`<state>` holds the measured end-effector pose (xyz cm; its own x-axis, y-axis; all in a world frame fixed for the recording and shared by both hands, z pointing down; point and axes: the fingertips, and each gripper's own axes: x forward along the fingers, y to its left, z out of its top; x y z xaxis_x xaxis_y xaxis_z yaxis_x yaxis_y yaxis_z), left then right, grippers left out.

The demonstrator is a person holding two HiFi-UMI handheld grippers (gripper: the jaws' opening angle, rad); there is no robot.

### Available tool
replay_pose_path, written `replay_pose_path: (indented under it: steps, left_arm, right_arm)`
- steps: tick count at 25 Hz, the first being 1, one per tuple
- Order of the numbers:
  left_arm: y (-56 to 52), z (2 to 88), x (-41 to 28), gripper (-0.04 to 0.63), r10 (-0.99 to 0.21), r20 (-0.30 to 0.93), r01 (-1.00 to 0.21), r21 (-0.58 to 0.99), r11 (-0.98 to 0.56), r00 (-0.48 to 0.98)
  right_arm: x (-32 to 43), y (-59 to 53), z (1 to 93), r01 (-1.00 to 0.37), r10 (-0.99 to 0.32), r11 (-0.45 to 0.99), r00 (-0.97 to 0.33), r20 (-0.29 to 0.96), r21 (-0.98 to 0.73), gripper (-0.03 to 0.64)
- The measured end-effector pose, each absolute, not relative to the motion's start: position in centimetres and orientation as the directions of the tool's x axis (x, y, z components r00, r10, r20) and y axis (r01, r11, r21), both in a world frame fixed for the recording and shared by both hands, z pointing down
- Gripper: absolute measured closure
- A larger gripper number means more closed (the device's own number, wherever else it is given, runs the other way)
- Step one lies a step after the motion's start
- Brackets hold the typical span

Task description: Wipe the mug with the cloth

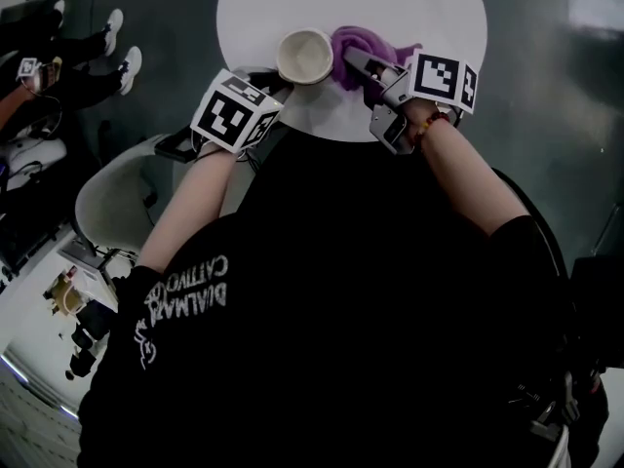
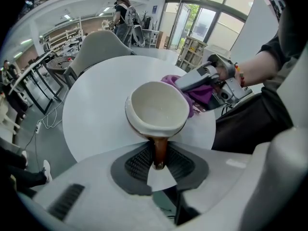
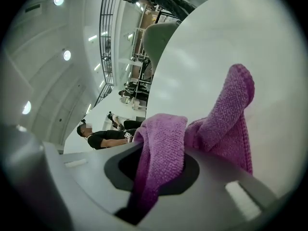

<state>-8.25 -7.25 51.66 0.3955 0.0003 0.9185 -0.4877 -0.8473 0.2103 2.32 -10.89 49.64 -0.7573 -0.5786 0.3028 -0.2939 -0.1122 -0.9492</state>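
The left gripper (image 2: 159,166) pinches the mug (image 2: 158,107) by its handle (image 2: 160,150); it looks hard, glazed and likely breakable. The right gripper (image 3: 159,174) clamps the soft cloth (image 3: 219,119).

- Head view: on the person's head, facing steeply down past the torso onto the white desk (image 1: 429,8); the farthest of the three.
- Left gripper view: rides the left gripper (image 2: 160,160), looks along its jaws across the desk; mug (image 2: 158,105) very near.
- Right gripper view: rides the right gripper (image 3: 159,171), frame rolled sideways; cloth (image 3: 226,114) close to the lens.
- Shared: desk and cloth in all three; mug in head and left views.
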Motion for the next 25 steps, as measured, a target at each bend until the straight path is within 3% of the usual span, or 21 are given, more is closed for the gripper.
replay_pose_path:
  steps: [25]
  left_arm:
    - [-10.7, 52.6, -6.6, 0.529, 0.062, 0.925, -0.369, 0.21, -0.906, 0.375]
  right_arm:
    - [3.1, -10.4, 51.4, -0.143, -0.659, -0.218, -0.708, 0.254, -0.965, 0.571]
